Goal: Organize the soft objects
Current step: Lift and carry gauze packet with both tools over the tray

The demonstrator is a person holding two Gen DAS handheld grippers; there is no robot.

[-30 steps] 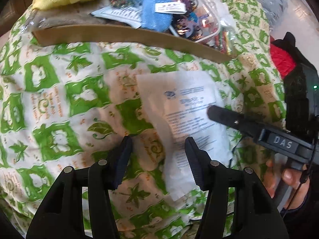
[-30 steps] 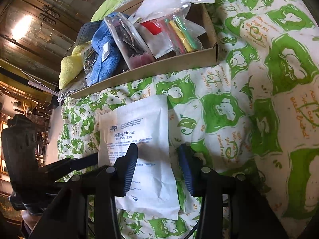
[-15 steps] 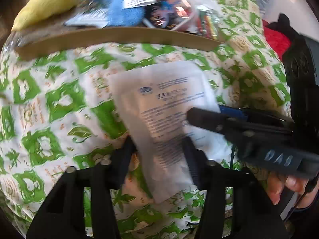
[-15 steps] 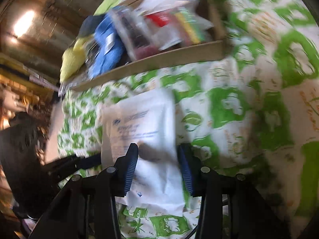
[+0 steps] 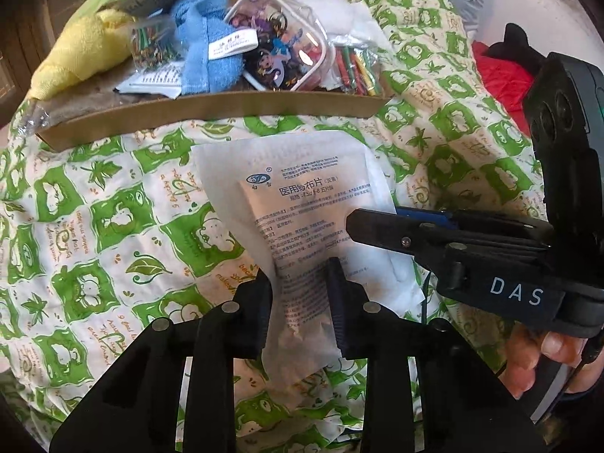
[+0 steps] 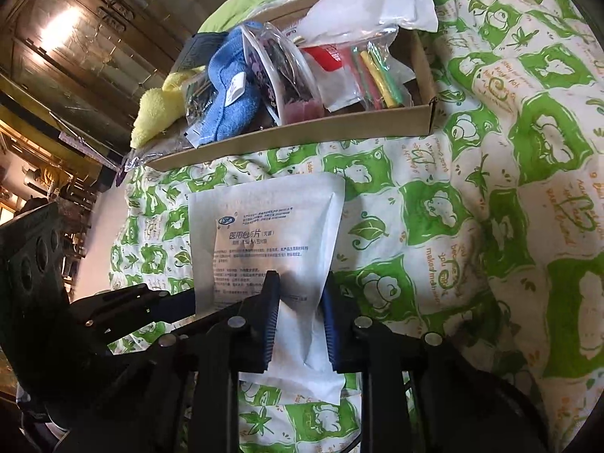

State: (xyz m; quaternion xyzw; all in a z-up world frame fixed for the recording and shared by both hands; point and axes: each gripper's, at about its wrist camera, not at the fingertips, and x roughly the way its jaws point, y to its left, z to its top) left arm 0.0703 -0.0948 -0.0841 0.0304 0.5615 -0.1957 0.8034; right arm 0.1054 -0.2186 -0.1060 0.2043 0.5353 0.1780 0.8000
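1. White gauze packet [image 5: 302,204] [image 6: 271,241]: a flat, soft rectangular pouch lying on the green-and-white patterned quilt [image 5: 94,226] [image 6: 472,226], just in front of the cardboard tray [image 5: 211,107] [image 6: 302,139] and apart from its front wall
2. Long axis of the packet: runs from the grippers toward the tray; in the left wrist view it is tilted, far end to the left, near end to the right; in the right wrist view it runs nearly straight up the frame
3. Printed face: upward, with a blue oval logo and blue Chinese text near the far end, the lines reading upright from the grippers' side; sealed margins frame a slightly raised centre, and the near end is wrinkled
4. Left gripper [image 5: 300,309]: fingers narrowed about the near end of the packet, one on each side; whether they press it cannot be told
5. Right gripper [image 6: 300,313] [image 5: 362,222]: blue-padded fingers drawn in against the packet's near right part, the paper puckering between them; in the left wrist view it reaches in from the right, across the packet's right edge
6. Tray contents: a yellow cloth [image 5: 79,53] [image 6: 154,113], a blue towel [image 5: 205,53] [image 6: 230,105] with a white label, a clear pouch of cartoon charms [image 5: 279,53], and a bag of coloured sticks [image 5: 358,71] [image 6: 377,75]
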